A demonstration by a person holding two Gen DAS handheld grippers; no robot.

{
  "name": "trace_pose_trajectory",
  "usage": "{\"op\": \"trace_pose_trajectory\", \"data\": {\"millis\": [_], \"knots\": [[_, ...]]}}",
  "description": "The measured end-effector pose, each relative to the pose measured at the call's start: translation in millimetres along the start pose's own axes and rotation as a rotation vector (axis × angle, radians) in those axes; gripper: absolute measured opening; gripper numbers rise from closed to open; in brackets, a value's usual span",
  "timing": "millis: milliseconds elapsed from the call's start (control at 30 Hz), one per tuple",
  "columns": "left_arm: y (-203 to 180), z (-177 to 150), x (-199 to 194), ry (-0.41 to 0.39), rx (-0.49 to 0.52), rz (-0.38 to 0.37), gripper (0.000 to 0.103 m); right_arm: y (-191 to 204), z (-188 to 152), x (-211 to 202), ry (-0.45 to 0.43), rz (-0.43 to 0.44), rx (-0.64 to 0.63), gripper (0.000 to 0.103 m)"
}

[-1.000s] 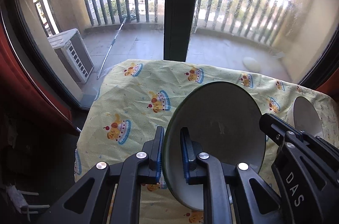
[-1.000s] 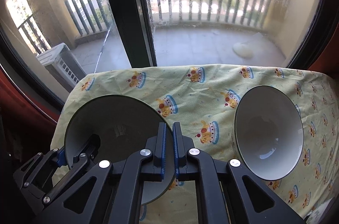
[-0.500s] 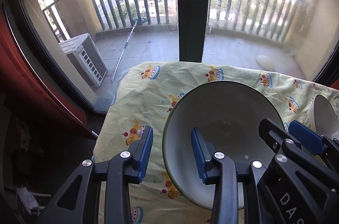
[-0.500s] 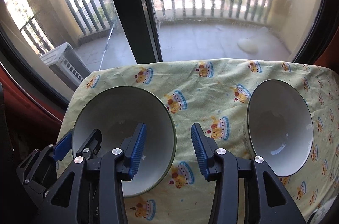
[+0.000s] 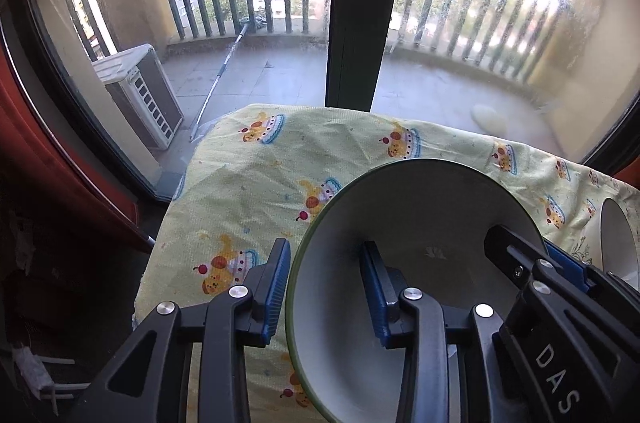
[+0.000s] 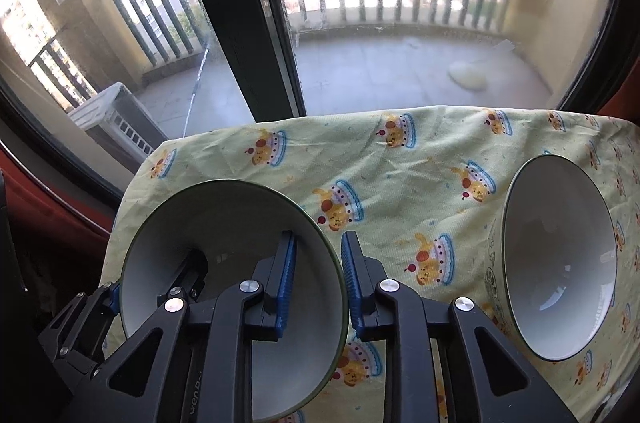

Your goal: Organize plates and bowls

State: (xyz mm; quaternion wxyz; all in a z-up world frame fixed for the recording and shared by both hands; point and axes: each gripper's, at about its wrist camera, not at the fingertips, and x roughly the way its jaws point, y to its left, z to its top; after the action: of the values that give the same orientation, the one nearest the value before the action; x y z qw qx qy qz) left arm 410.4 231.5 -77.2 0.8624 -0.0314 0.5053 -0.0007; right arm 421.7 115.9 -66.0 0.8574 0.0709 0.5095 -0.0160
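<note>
A white bowl with a green rim (image 5: 420, 207) (image 6: 224, 223) sits on the yellow cartoon-print tablecloth (image 5: 248, 191) near its left edge. My left gripper (image 5: 326, 247) straddles the bowl's left rim, one blue pad outside and one inside. My right gripper (image 6: 320, 237) straddles the right rim the same way. Both sets of jaws are closing, with the bowl's wall between them and small gaps still showing at the pads. A second white bowl with a patterned outside (image 6: 560, 263) stands alone to the right.
The tablecloth (image 6: 400, 183) ends at the left and far edges, with a dark drop and red wood (image 5: 60, 183) beyond the left side. Just behind the table is a window with a dark frame post (image 5: 356, 23). Bare cloth lies between the two bowls.
A second ago both grippers were shut on the green-rimmed bowl's rim. They opened wide, then narrowed again around the rim. The bowl and both grippers sank a little toward the cloth.
</note>
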Motion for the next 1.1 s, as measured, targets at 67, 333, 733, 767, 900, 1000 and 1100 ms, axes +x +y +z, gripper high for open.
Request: {"op": "trace_pose_trajectory", "data": {"millis": [67, 333, 733, 767, 900, 1000, 1100], "knots": [[-1.9, 0.6, 0.8, 0.007, 0.007, -0.013, 0.027, -1.0, 0.4, 0.9, 0.0, 0.009, 0.001, 0.026], [0.9, -4.3, -7.4, 0.013, -0.012, -0.026, 0.026, 1.7, -1.0, -4.8, 0.002, -0.003, -0.024, 0.026], [-17.8, -24.1, -47.8, -0.015, 0.005, -0.024, 0.026, -12.5, -16.0, -46.2, -0.018, 0.0, -0.044, 0.025], [-20.2, -26.7, -52.9, -0.019, 0.008, -0.026, 0.026, -14.4, -18.0, -51.1, -0.023, -0.002, -0.044, 0.025], [-29.7, -36.3, -73.1, -0.03, 0.021, -0.026, 0.026, -24.0, -27.9, -72.6, -0.037, -0.003, -0.035, 0.025], [-36.2, -42.9, -87.8, -0.039, 0.026, -0.023, 0.026, -30.6, -34.4, -88.4, -0.044, 0.0, -0.03, 0.025], [-45.2, -48.3, -101.5, -0.051, 0.034, -0.02, 0.026, -38.0, -40.4, -103.8, -0.056, 0.004, -0.029, 0.025]]}}
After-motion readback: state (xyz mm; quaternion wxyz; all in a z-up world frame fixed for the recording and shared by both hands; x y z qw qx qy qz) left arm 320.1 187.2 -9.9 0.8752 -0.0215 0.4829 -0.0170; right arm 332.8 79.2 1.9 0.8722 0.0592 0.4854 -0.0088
